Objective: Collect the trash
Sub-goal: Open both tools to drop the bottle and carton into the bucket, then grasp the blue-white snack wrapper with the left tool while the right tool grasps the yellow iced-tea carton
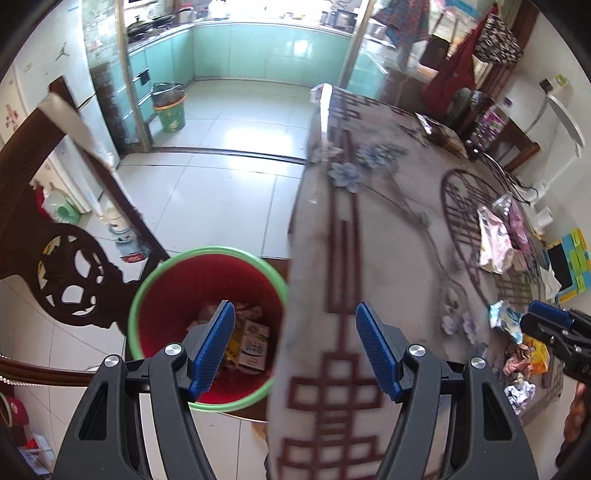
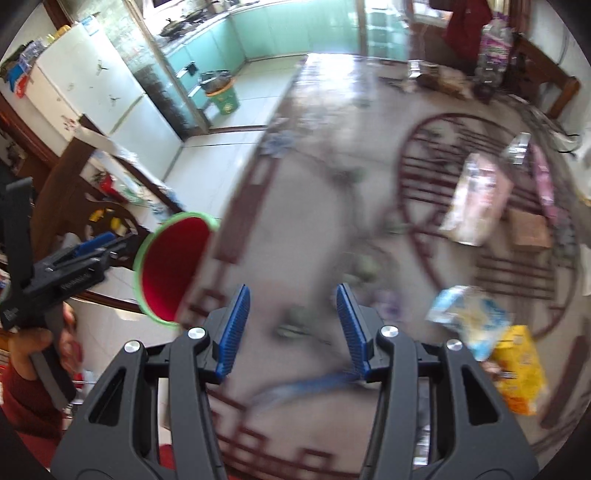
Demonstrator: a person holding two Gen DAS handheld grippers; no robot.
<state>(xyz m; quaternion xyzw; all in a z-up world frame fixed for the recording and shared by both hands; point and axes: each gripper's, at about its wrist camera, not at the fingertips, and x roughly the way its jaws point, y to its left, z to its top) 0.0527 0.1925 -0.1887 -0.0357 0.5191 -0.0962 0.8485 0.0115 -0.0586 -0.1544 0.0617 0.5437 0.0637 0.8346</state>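
Carved chair (image 1: 70, 280), perhaps fridge (image 2: 92, 92).

Site: home, dining area open to kitchen. Landmark: table (image 1: 388, 229) with floral patterned cover. Beyond table's far end: kitchen with teal cabinets (image 1: 258, 51), stove with pans (image 1: 147, 26), green bin (image 1: 170, 110). Left of table: carved wooden chair (image 1: 70, 273), white fridge (image 2: 92, 99), tiled floor (image 1: 221, 192). Beside table's near left edge: red bin (image 1: 207, 280) holding cartons.
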